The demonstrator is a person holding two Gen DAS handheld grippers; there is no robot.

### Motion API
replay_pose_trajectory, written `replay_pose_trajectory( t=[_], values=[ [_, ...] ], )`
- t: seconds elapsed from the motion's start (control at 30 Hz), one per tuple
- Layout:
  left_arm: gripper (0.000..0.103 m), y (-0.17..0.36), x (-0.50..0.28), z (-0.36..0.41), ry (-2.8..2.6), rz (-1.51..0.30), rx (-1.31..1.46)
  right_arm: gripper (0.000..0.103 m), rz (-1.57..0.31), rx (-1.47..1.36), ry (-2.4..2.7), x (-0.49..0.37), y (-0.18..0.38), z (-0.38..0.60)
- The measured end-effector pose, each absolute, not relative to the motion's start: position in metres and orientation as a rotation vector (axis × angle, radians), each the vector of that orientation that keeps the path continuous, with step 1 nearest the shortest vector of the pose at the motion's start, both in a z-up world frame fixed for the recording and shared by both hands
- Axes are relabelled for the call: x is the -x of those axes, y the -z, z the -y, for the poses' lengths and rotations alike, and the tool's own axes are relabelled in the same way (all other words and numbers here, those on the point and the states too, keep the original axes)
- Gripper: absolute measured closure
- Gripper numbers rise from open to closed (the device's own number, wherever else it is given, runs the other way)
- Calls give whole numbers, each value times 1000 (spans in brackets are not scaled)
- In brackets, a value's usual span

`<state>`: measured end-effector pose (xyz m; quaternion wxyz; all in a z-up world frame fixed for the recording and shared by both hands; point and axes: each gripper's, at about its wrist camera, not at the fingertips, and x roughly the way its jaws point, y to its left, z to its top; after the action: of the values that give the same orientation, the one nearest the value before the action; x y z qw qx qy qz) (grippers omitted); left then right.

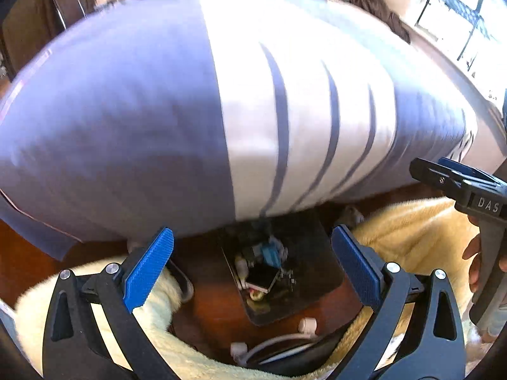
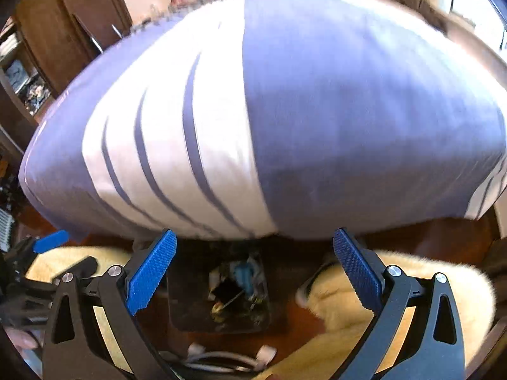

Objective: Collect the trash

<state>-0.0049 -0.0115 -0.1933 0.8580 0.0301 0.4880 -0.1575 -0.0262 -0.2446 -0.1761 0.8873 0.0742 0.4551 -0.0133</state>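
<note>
Above floor: dark bin [image 1: 285,272] holds trash | left gripper [image 1: 253,262] wide, empty | right gripper [image 2: 255,266] wide, empty

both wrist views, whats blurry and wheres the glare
Left wrist: striped bedcover smeared, window at upper right blown out, left gripper sharp. Right wrist: bedcover and trash bin blurred, right gripper sharp.

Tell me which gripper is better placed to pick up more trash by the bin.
Neither clearly. The left gripper and right gripper are both open and empty, each framing the trash bin on the floor between the fluffy rugs.
</note>
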Motion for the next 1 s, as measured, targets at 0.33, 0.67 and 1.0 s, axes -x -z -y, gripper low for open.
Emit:
replay_pose_trajectory(
  t=[0.33,0.67,1.0],
  values=[
    [8,79,21,4,267,-729,-52,3,-674,-38,97,50,81,241],
    [8,23,43,0,204,-545,-41,3,-502,-7,130,73,25,234],
    [8,-10,70,-10,131,-414,-38,3,-379,-35,148,98,-13,234]
  ],
)
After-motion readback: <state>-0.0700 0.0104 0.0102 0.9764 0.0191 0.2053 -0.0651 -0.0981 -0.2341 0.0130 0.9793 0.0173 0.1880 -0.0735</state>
